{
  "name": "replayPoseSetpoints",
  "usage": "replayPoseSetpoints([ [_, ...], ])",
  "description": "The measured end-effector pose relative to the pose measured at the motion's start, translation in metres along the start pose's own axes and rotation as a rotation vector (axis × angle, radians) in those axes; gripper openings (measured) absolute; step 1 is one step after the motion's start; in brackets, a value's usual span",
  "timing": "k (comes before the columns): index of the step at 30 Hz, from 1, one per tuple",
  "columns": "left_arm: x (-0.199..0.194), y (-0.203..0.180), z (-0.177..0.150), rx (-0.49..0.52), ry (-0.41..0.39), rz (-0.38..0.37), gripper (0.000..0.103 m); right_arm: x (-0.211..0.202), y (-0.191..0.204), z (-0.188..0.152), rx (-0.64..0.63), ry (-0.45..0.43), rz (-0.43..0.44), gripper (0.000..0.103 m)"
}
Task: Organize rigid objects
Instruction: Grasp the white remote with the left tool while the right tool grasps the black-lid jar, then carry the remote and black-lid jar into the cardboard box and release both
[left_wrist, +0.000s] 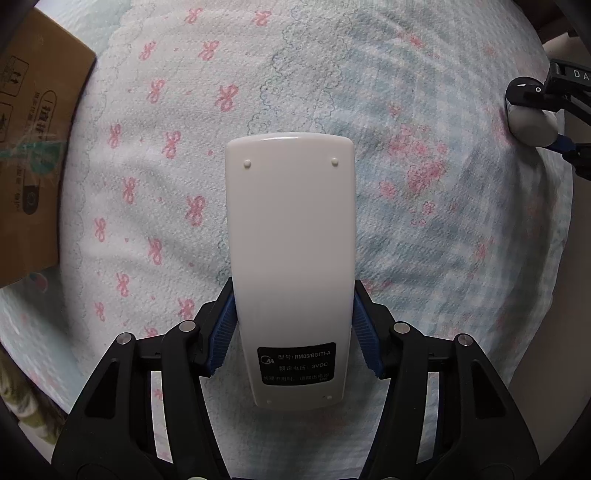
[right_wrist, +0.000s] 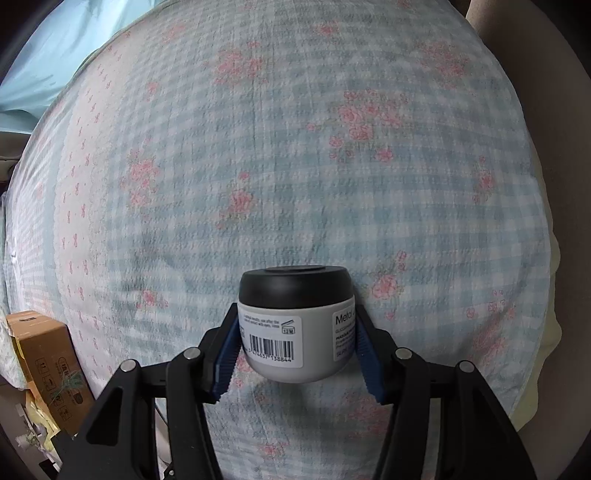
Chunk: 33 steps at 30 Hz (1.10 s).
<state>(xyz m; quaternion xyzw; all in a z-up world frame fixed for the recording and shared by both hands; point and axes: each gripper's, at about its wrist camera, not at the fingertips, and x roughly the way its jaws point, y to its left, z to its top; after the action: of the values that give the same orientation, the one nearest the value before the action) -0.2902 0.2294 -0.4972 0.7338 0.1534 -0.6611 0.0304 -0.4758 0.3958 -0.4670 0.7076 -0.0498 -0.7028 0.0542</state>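
Grip stage: left gripper (left_wrist: 293, 332) jaws narrowed onto a white remote (left_wrist: 291, 266), pads on both long edges near its label end, remote face down on the bed (left_wrist: 155, 155). Right gripper (right_wrist: 295, 354) jaws pinch a grey jar (right_wrist: 295, 325) with black lid. Judgement: lift both straight up, keep squeeze even so neither twists. Cardboard box (left_wrist: 33, 147) at 9 o'clock; contents not visible.
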Motion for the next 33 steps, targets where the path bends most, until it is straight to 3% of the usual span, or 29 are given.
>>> replayPoseSetpoints([
  [11, -0.036, 0.001, -0.006, -0.007, -0.065, -0.038, 0.054, -0.024, -0.003, -0.016, 0.008, -0.043, 0.053, 0.053],
  [20, -0.083, 0.01, -0.019, 0.01, -0.113, -0.074, 0.054, -0.076, 0.014, -0.029, -0.02, -0.092, 0.076, 0.053],
  [22, -0.106, 0.033, 0.002, 0.008, -0.129, -0.092, 0.054, -0.09, 0.017, -0.032, -0.032, -0.103, 0.081, 0.053],
  [24, -0.125, 0.052, 0.0, 0.017, -0.157, -0.095, 0.054, -0.106, 0.038, -0.054, -0.048, -0.116, 0.081, 0.053],
  [29, -0.175, 0.086, 0.002, 0.019, -0.217, -0.136, 0.054, -0.129, 0.081, -0.057, -0.063, -0.137, 0.114, 0.053],
  [33, -0.203, 0.109, 0.012, 0.005, -0.281, -0.158, 0.054, -0.155, 0.116, -0.079, -0.092, -0.163, 0.13, 0.053],
])
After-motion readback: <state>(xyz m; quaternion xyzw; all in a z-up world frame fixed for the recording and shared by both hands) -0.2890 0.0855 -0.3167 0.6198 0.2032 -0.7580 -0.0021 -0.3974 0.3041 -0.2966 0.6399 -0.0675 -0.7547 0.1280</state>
